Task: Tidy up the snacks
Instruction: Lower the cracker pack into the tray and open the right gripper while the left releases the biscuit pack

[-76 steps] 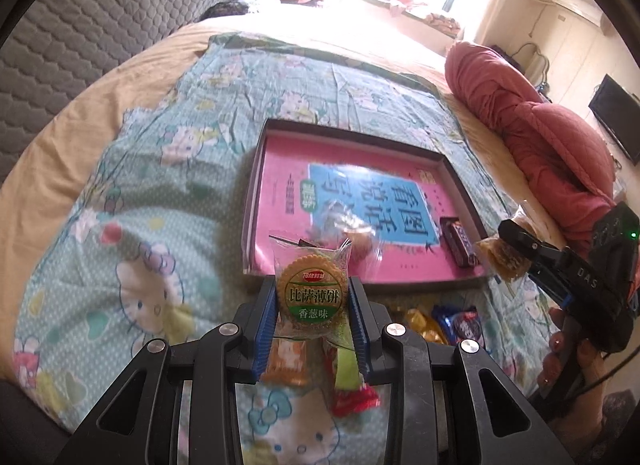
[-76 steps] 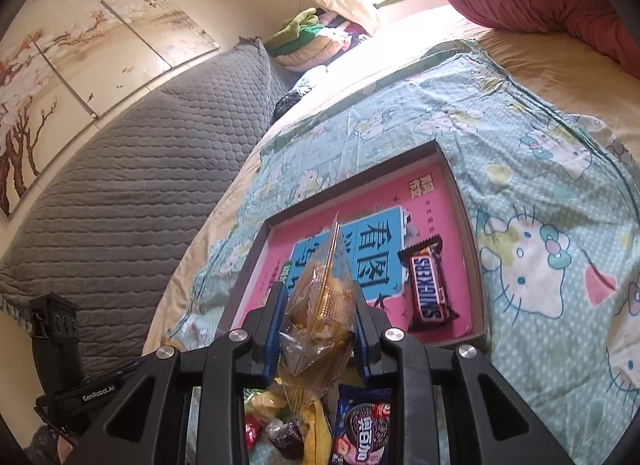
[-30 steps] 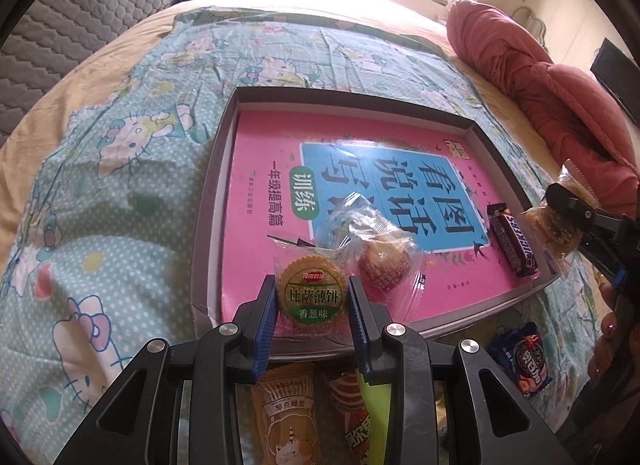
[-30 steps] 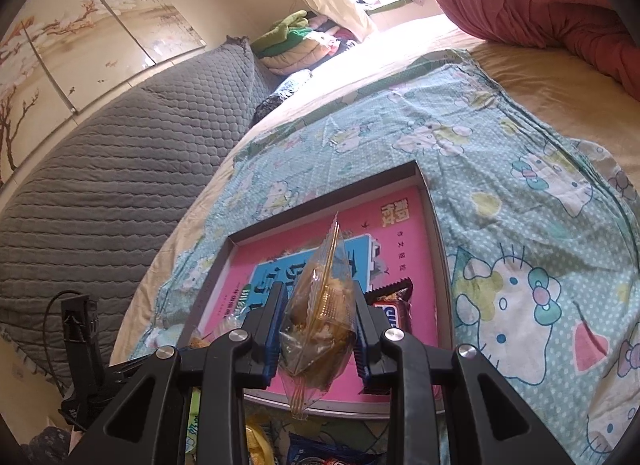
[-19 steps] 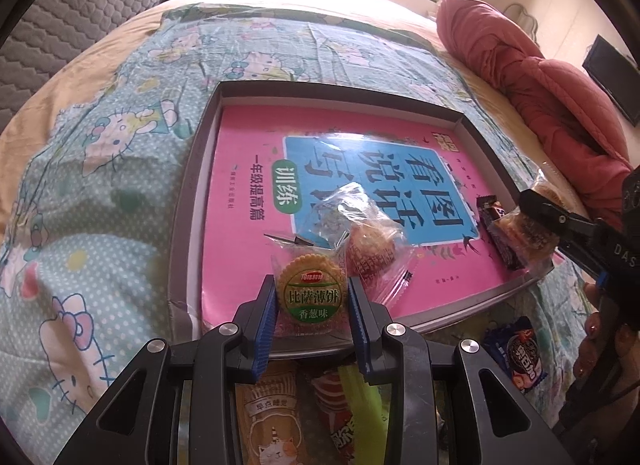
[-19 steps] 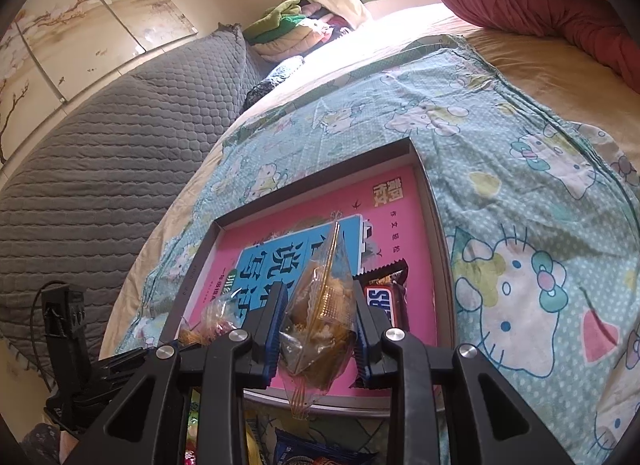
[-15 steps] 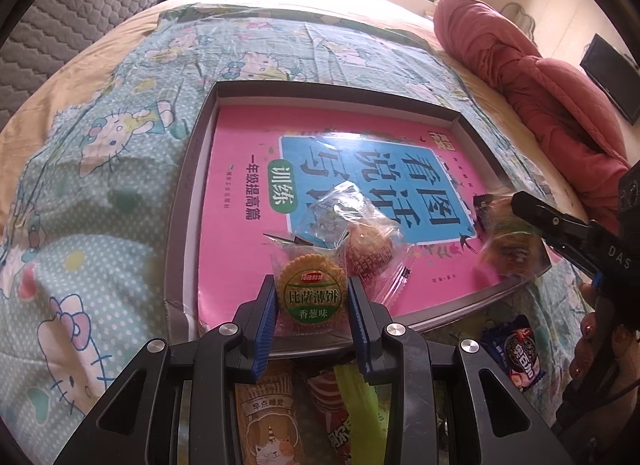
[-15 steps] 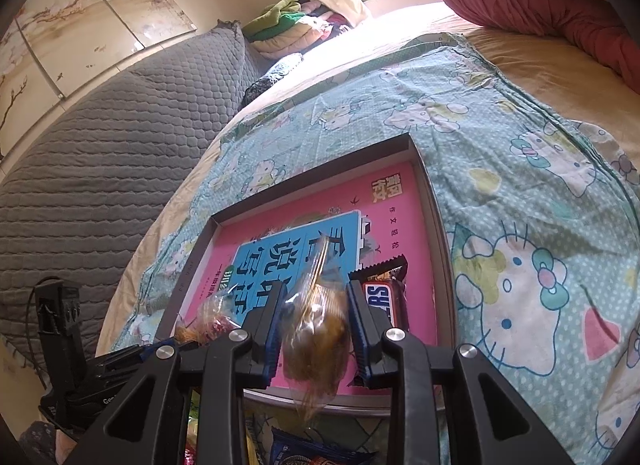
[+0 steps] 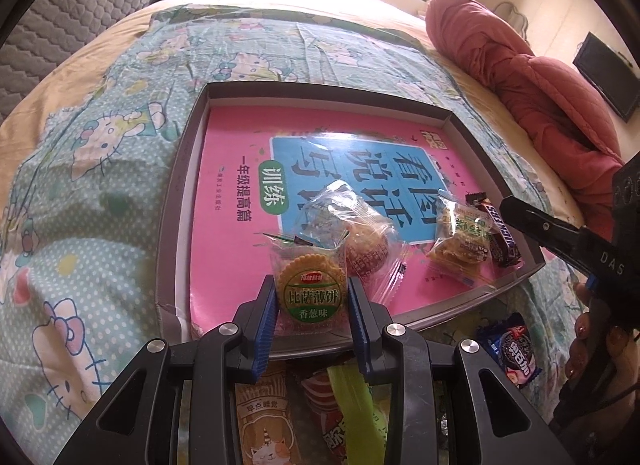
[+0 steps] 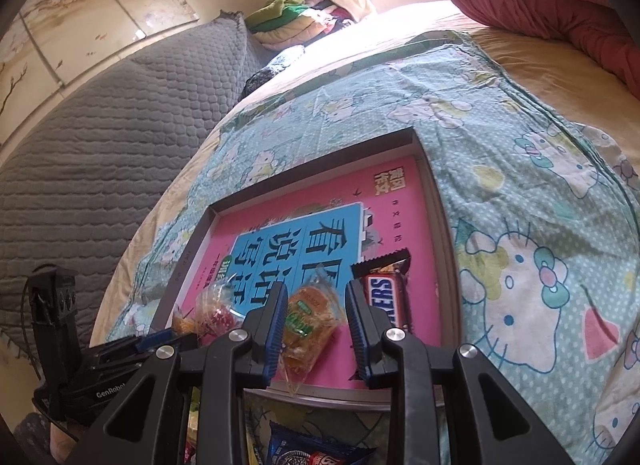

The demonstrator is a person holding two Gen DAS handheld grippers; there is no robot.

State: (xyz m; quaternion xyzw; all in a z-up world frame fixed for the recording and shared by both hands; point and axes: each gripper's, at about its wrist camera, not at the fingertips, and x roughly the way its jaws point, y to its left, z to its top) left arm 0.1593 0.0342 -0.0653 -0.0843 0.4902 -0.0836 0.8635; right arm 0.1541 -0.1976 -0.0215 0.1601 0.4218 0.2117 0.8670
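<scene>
Your left gripper (image 9: 312, 297) clamps the round green-labelled cracker packet (image 9: 311, 293) at lower centre; your right gripper (image 10: 316, 317) stands slack around the clear pastry bag (image 10: 306, 321). Withdraw carelessly and a finger could drag that bag over the grey tray's (image 10: 436, 201) rim.

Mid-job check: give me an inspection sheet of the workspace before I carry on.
Surface: bed cover with tray on it.
Job's things: cake pack, snack bag and Snickers lie in tray; cracker pack held.
Clutter: Oreo pack and other snacks loose before tray.
Grippers: left gripper shut on cracker pack at tray's near rim; right gripper open, snack bag lying between its fingers.
Cables: thin black lead by left gripper's body.
Surroundings: red quilt, grey headboard, wall screen.
</scene>
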